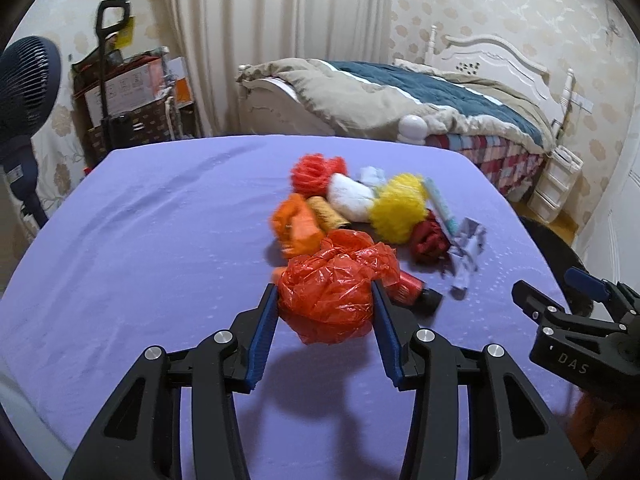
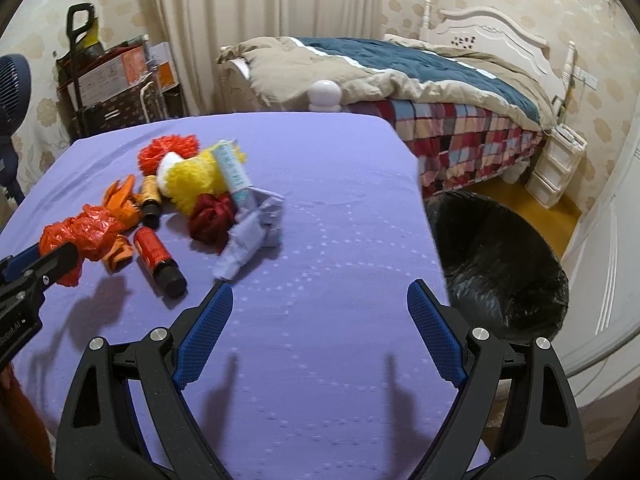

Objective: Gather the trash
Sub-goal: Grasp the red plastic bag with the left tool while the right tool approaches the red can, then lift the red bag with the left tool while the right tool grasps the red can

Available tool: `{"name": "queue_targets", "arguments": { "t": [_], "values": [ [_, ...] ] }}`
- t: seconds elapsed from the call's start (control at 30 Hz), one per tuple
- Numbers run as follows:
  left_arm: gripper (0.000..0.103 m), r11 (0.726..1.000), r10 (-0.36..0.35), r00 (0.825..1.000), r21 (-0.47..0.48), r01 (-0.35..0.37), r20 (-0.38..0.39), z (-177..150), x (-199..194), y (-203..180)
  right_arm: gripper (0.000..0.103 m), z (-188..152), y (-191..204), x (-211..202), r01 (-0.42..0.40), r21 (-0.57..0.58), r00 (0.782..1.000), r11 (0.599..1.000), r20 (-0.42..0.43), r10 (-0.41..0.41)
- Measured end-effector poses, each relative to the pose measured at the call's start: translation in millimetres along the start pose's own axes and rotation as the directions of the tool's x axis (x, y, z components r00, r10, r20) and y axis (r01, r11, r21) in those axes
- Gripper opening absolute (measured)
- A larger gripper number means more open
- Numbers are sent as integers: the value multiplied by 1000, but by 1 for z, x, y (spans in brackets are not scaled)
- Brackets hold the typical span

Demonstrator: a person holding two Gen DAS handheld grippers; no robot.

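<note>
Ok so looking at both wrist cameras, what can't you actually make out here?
- Bin: the inside is dark black liner in the right wrist view; contents unreadable.
- Crumpled red bag held by the left gripper: it hides the table behind it and part of the red spool.
- Tube: print too blurred to read.
- Right gripper: open, nothing between the fingers.

The near half of the purple table [image 2: 320, 240] lay bare, giving open passage under the right gripper [image 2: 320, 300]. The trash pile [image 2: 192, 196] crowded the far left part. Off the table's right edge stood the black-lined bin [image 2: 500, 256], its mouth unblocked. The left gripper [image 1: 325, 292], clamped around a red plastic bag [image 1: 332, 300], stood just before the pile.
</note>
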State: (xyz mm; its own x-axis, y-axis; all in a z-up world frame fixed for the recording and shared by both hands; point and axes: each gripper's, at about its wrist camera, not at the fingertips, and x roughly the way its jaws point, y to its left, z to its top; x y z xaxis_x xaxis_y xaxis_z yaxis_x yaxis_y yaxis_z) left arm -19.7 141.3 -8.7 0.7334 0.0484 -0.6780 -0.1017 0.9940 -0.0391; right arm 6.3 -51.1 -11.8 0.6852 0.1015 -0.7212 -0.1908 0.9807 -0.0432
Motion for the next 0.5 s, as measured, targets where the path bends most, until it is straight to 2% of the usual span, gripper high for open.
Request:
{"name": "queue_targets", "arguments": {
  "t": [0.23, 0.5],
  "values": [
    [46, 995, 91, 996, -36, -90, 6, -9, -3, 36, 69, 6, 35, 8, -102, -54, 995, 993, -30, 100],
    [46, 985, 141, 990, -100, -143, -29, -21, 3, 73, 59, 15, 82, 20, -171, -163, 985, 972, -54, 164]
  ]
}}
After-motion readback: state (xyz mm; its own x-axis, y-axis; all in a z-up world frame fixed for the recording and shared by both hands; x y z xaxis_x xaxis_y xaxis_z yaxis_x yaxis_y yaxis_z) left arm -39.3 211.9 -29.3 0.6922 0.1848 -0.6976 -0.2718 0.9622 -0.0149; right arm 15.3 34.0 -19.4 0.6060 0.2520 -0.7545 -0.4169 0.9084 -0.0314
